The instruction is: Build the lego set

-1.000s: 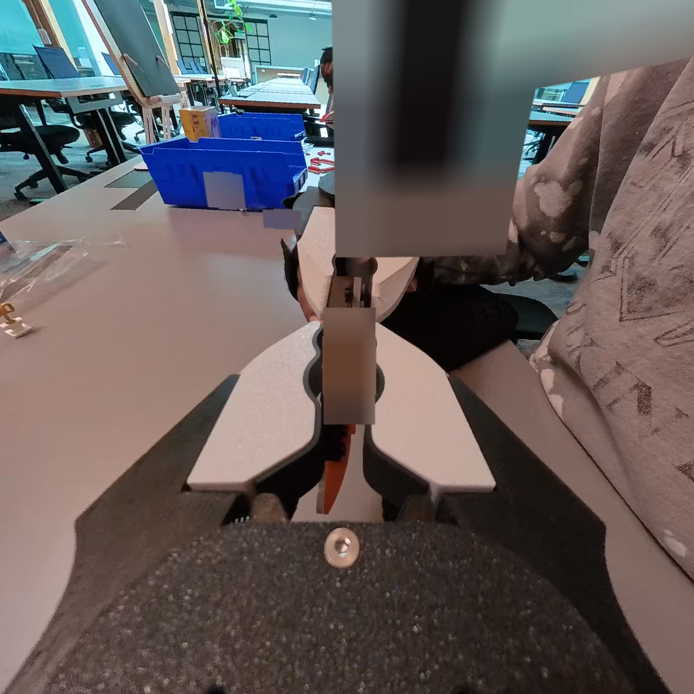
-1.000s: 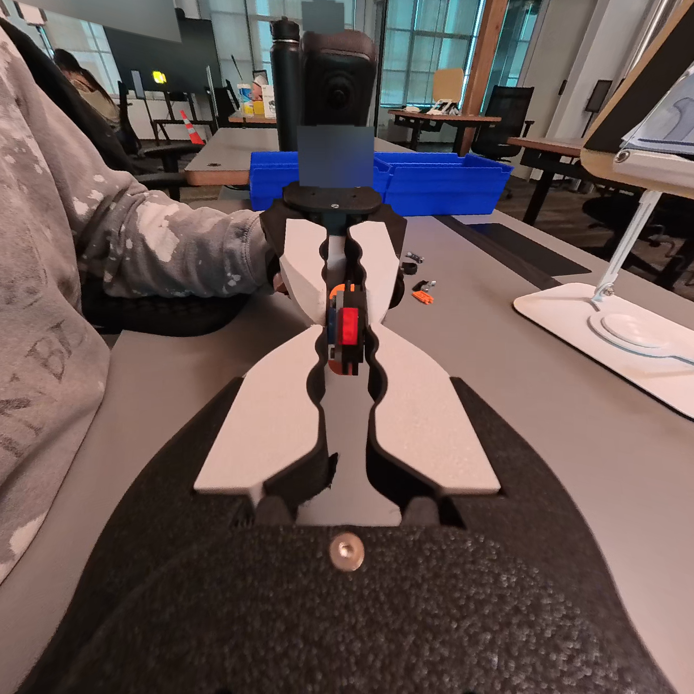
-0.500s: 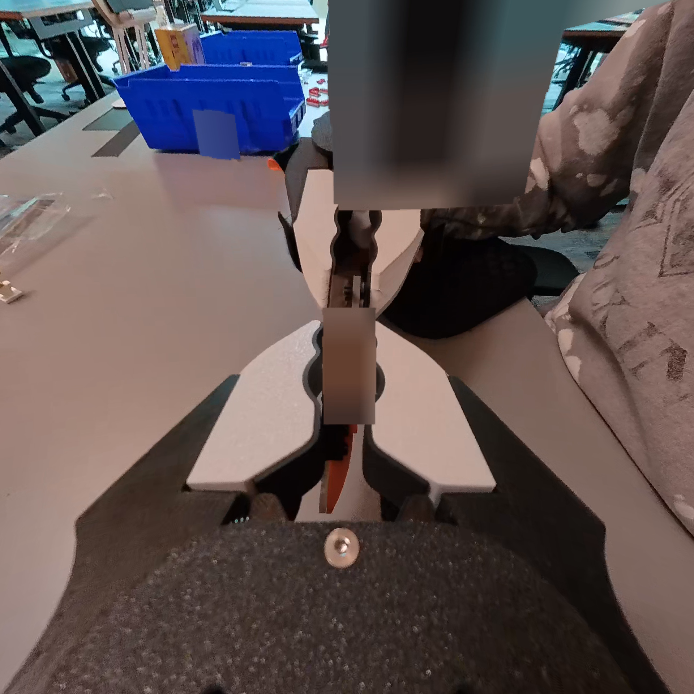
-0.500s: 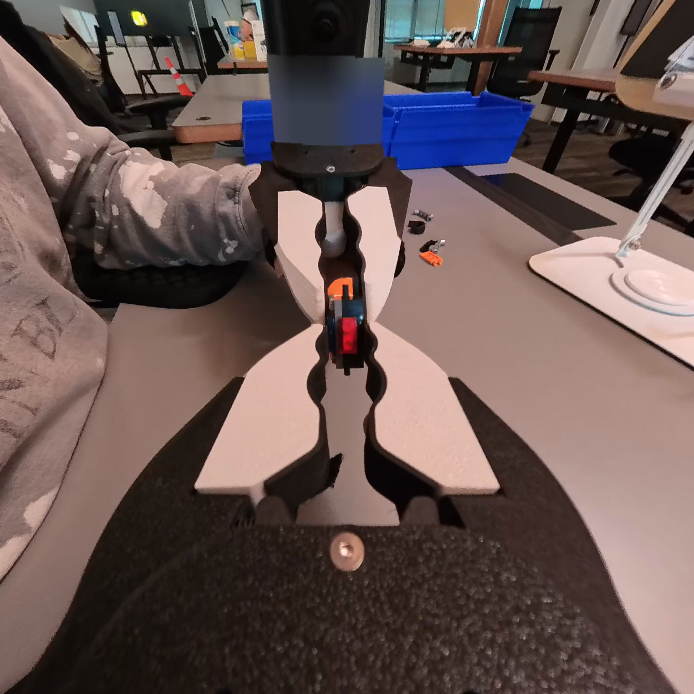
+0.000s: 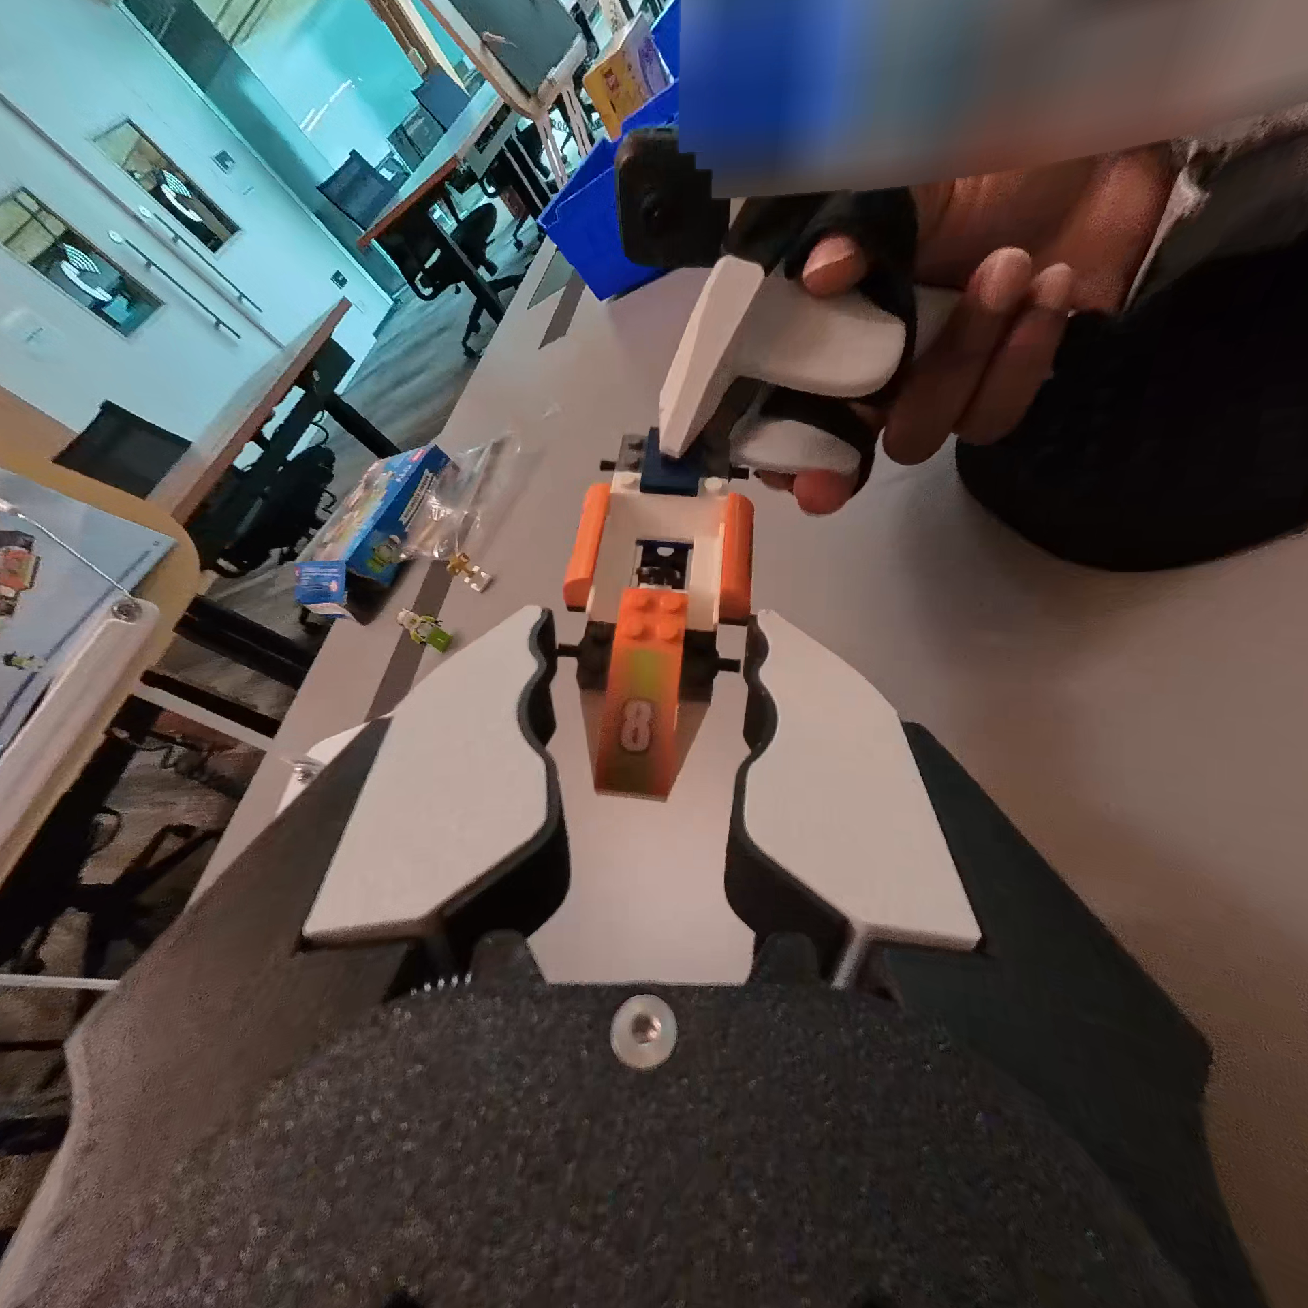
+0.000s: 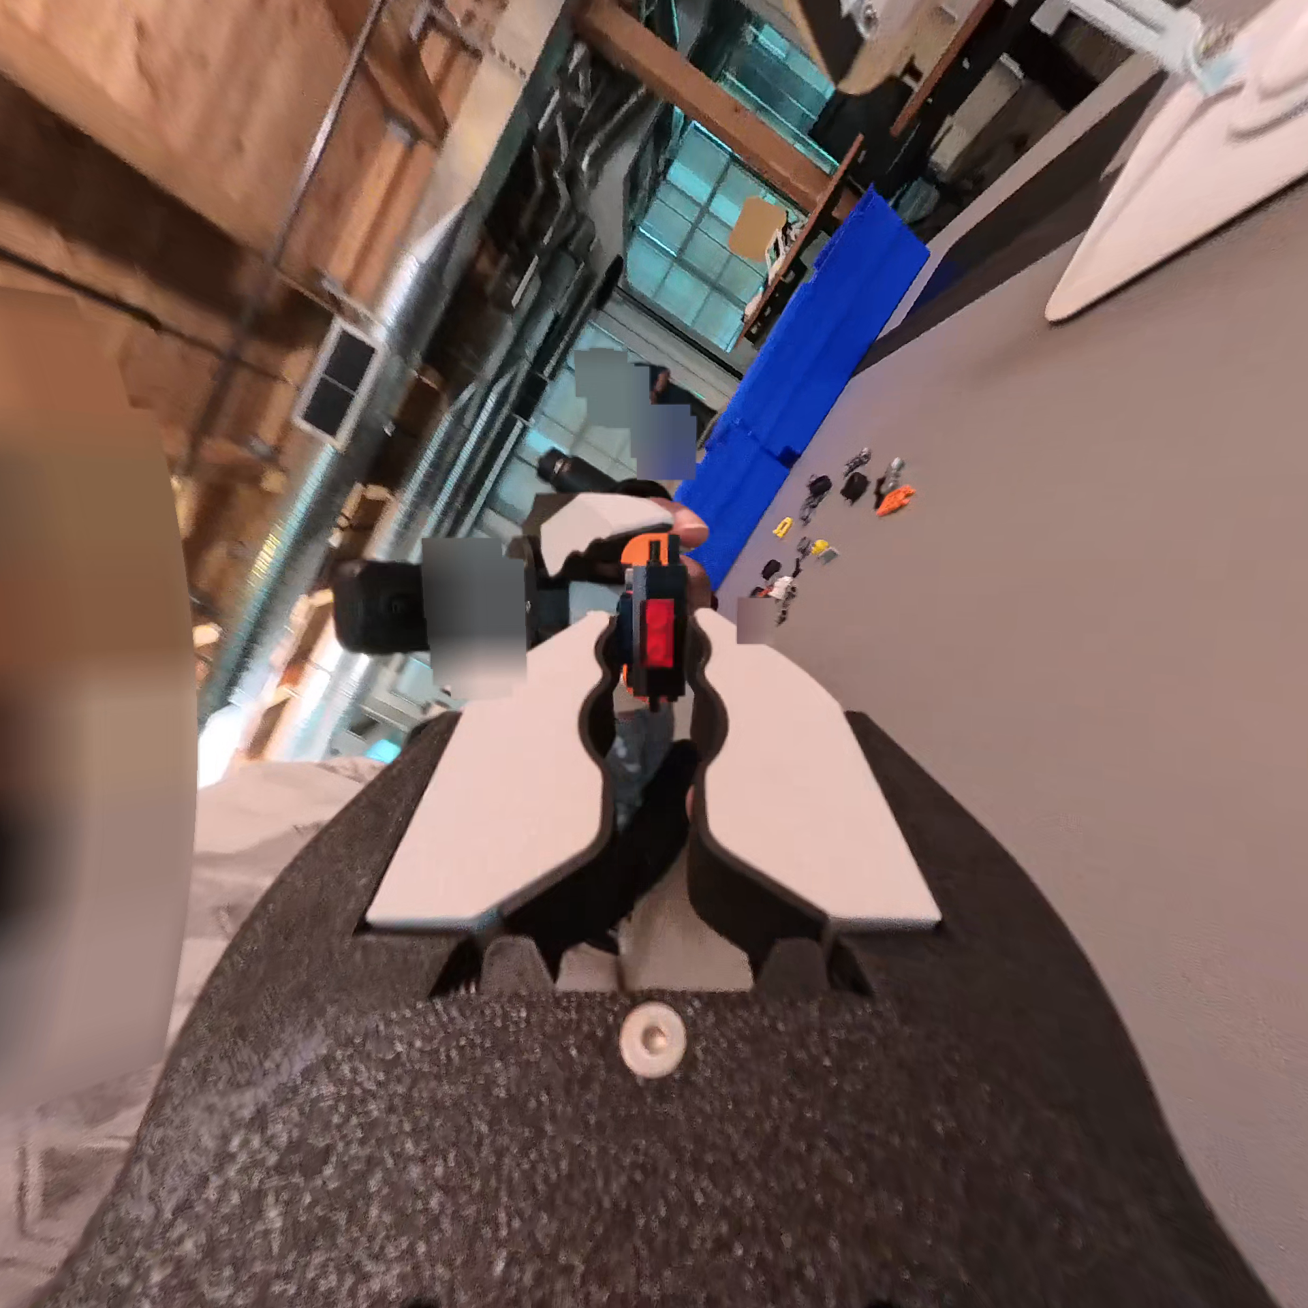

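The lego car [image 5: 658, 566] is orange and white with a sloped orange nose, and is held over the grey table [image 5: 991, 708]. My left gripper [image 5: 649, 619] is open, its fingertips on either side of the car's front axle with a small gap on each side. My right gripper [image 5: 701, 456], held by a hand, is shut on the dark blue rear of the car. In the right wrist view my right gripper [image 6: 651, 624] clamps the car's rear end [image 6: 658, 637], where a red brick shows. The left gripper's white fingers [image 6: 594, 520] show just beyond it.
Several loose lego parts [image 6: 835, 509] lie on the table [image 6: 1062, 637] near blue bins [image 6: 800, 382]. A blue lego box [image 5: 396, 509], a plastic bag [image 5: 460, 495] and a minifigure [image 5: 425, 630] lie left. An instruction stand [image 5: 71, 601] is far left, and a white stand base [image 6: 1168, 177] is at the upper right. The left gripper's tips are roughly 5 cm from the right gripper's.
My left gripper has opened and let go of the car, which now stays in my right gripper alone. Both grippers have rolled, so both views are tilted.
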Demonstrator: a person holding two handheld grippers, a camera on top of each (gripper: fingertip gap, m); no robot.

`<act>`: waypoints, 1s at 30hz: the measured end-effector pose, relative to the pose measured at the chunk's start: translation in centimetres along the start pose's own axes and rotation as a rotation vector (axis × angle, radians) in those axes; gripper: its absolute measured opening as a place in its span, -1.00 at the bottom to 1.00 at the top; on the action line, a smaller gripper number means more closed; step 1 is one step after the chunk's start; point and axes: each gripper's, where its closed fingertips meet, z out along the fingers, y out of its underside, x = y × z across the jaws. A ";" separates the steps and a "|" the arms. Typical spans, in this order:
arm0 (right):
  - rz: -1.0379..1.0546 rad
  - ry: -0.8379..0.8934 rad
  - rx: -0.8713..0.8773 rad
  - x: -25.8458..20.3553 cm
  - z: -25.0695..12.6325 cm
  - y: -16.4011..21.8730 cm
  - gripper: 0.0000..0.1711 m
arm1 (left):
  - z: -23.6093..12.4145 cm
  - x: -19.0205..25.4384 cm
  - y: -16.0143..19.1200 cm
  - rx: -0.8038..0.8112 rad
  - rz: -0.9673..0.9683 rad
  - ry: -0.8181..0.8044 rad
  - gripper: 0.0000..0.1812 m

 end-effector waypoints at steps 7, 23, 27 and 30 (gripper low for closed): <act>0.097 -0.015 -0.007 0.0 -0.2 0.5 -0.80 | -0.4 0.6 -0.2 -0.024 0.053 0.012 -0.47; -0.562 0.284 -0.120 2.6 -3.1 -0.3 -0.74 | -0.4 0.0 6.1 -0.037 -0.401 0.222 -0.48; -0.825 0.428 -0.308 4.8 -1.9 0.6 -0.66 | 1.4 -0.4 10.5 -0.195 -0.506 0.264 -0.48; -0.954 0.490 -0.472 7.0 -0.5 1.1 -0.55 | 2.2 -0.5 11.4 -0.212 -0.520 0.300 -0.48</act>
